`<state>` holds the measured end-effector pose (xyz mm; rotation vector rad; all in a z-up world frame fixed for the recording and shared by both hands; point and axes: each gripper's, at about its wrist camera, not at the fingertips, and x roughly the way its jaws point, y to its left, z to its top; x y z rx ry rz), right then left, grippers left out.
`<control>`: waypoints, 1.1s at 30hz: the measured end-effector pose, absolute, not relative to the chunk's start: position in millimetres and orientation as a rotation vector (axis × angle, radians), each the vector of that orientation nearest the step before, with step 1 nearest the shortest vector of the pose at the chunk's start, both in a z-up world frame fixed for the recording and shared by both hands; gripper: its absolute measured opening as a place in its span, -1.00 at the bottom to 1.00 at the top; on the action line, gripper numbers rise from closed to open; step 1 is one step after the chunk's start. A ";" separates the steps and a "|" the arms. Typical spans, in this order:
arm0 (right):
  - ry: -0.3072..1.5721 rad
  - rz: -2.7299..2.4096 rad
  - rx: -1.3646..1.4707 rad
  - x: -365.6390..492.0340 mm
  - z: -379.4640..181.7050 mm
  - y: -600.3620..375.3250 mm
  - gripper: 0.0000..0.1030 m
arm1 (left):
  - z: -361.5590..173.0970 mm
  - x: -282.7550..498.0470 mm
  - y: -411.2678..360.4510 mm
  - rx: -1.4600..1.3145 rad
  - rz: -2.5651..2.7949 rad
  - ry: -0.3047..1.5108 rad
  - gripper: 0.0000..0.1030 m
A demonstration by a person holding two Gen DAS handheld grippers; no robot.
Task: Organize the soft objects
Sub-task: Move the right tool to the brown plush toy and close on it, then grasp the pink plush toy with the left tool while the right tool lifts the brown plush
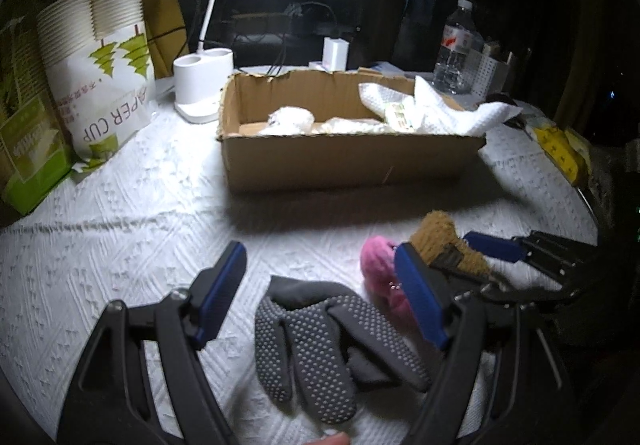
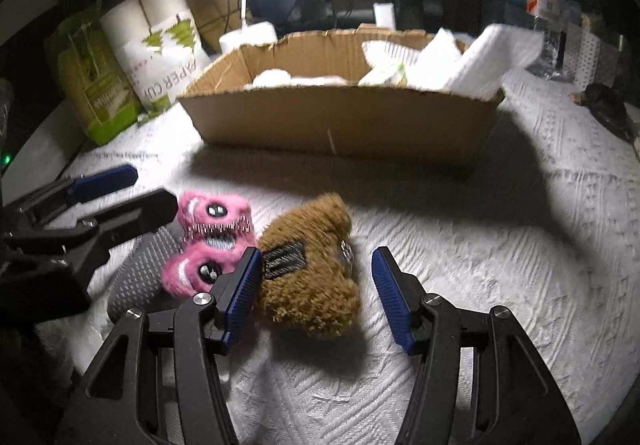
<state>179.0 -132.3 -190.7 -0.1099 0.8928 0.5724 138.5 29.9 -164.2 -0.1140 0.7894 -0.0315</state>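
Note:
A grey dotted sock pair (image 1: 324, 349) lies on the white cloth between the open fingers of my left gripper (image 1: 320, 285). A pink furry toy (image 1: 380, 273) and a brown plush (image 1: 444, 241) lie just right of it. In the right wrist view my right gripper (image 2: 316, 281) is open around the brown plush (image 2: 308, 269), its fingers on either side. The pink toy (image 2: 212, 241) and the grey sock (image 2: 140, 273) lie to the left, beside the left gripper (image 2: 132, 189). A cardboard box (image 1: 352, 161) holds white cloths (image 1: 440, 109).
A paper cup pack (image 1: 100, 65), a green carton (image 1: 28, 133) and a white lamp base (image 1: 202, 85) stand at the back left. A water bottle (image 1: 456, 45) stands at the back right. A yellow item (image 1: 560, 149) lies near the right table edge.

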 end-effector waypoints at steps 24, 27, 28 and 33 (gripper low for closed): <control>0.807 0.552 -0.025 178.0 -173.7 -183.2 -0.19 | -186.8 159.7 -32.2 0.030 -0.180 0.884 -0.15; 0.796 0.552 -0.023 177.3 -170.9 -182.7 -0.19 | -185.3 158.9 -34.3 0.032 -0.197 0.880 -0.22; 0.793 0.552 -0.023 177.0 -169.4 -182.8 -0.19 | -184.3 158.6 -34.4 0.029 -0.201 0.878 -0.22; 0.775 0.551 -0.029 175.5 -161.4 -182.0 -0.19 | -173.6 156.7 -31.9 0.012 -0.211 0.849 -0.23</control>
